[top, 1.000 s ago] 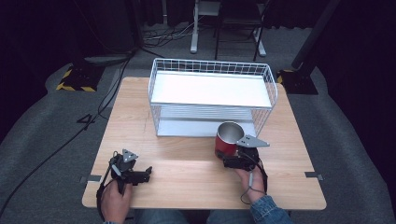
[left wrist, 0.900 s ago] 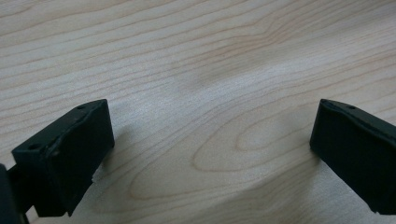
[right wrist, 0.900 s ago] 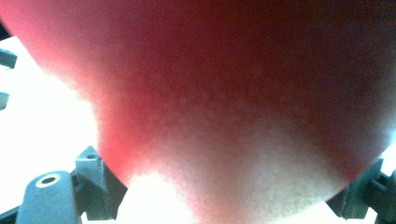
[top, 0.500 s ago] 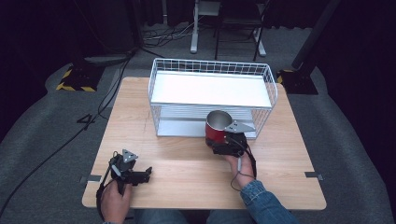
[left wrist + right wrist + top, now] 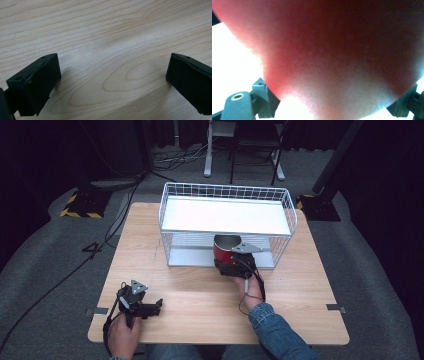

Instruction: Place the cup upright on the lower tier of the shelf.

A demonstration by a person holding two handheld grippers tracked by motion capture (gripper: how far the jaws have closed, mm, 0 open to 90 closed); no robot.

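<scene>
A red cup (image 5: pixel 224 251) with a silver inside is held upright in my right gripper (image 5: pixel 231 265), which is shut on it just in front of the white wire rack (image 5: pixel 175 204). The cup stands at the opening of the rack's lower shelf. Seen from the right gripper view, the cup's red wall (image 5: pixel 332 52) sits between the jaws. My left gripper (image 5: pixel 150 308) rests near the table's front left, open, with bare wood between its fingertips (image 5: pixel 37 82).
The wire rack has a white top shelf (image 5: pixel 225 216) and a grey lower shelf (image 5: pixel 192 255). The wooden table (image 5: pixel 300 315) ends close behind the rack. Cables (image 5: pixel 65 280) run over the grey floor at the left.
My right gripper has carried the red cup forward and to the left, from the table's right middle up to the rack's lower opening. The left gripper has stayed put.
</scene>
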